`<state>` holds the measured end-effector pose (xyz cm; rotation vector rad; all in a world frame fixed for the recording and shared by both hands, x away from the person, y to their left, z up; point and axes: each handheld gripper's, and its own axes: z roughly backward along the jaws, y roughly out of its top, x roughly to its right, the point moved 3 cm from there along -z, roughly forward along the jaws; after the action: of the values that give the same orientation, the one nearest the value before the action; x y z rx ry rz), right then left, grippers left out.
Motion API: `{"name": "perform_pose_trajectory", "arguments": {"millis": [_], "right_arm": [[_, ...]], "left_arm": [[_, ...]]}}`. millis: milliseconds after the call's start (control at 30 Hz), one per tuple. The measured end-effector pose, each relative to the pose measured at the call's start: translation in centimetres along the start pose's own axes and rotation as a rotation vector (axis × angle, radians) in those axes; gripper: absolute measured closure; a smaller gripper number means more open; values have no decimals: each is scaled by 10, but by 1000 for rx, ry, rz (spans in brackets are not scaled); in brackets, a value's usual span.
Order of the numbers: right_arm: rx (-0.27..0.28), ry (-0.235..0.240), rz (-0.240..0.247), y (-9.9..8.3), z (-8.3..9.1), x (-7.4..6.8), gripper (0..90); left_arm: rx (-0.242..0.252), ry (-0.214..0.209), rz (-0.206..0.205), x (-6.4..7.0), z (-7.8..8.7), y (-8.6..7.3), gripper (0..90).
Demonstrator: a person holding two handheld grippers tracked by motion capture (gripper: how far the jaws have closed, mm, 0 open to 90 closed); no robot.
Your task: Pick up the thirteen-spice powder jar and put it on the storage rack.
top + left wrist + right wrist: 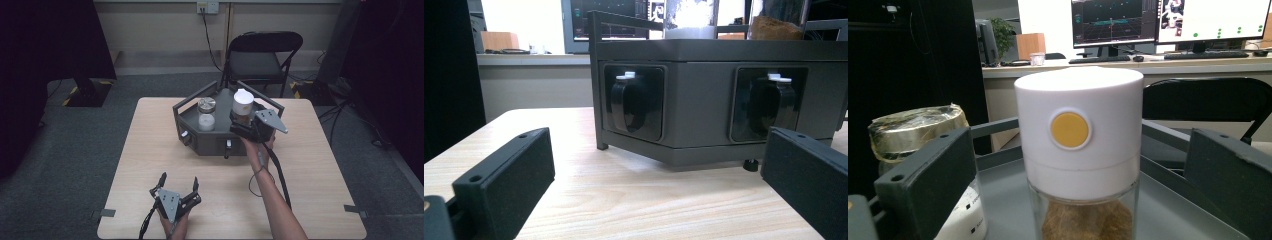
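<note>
A dark grey six-sided tray [189, 119] stands at the table's far middle, with knobs [631, 102] on its side walls. On it stand a jar with a white cap [243, 102] over brown contents and a metal-lidded jar [206, 114] of white powder. My right gripper [242, 122] is open with its jaws on either side of the white-capped jar [1078, 135], a gap showing on both sides. My left gripper [179, 178] rests open near the table's front edge. It faces the tray's front wall [699, 100] with nothing between its jaws.
A black folding chair [260, 57] stands behind the table. Light wood tabletop [310, 165] lies bare on all sides of the tray. The foil-lidded jar [915, 125] stands close beside my right gripper's left jaw. Cables trail from both grippers toward the front edge.
</note>
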<state>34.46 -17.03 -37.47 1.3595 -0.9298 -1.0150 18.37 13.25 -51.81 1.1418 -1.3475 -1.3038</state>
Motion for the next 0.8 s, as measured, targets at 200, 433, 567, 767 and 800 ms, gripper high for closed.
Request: {"name": "perform_pose_trajectory", "arguments": {"millis": [200, 433, 567, 767, 800], "right_arm": [[31, -12, 34, -5, 15, -5, 0], [47, -10, 54, -12, 31, -8, 0], [53, -6, 74, -16, 39, -12, 0], [52, 0, 75, -24, 50, -14, 0], [52, 0, 79, -25, 52, -14, 0]], "left_arm": [[0, 0, 0, 0, 0, 0, 1], [0, 1, 0, 0, 0, 0, 1], [0, 1, 0, 0, 0, 0, 1], [0, 1, 0, 0, 0, 0, 1], [0, 1, 0, 0, 0, 0, 1]]}}
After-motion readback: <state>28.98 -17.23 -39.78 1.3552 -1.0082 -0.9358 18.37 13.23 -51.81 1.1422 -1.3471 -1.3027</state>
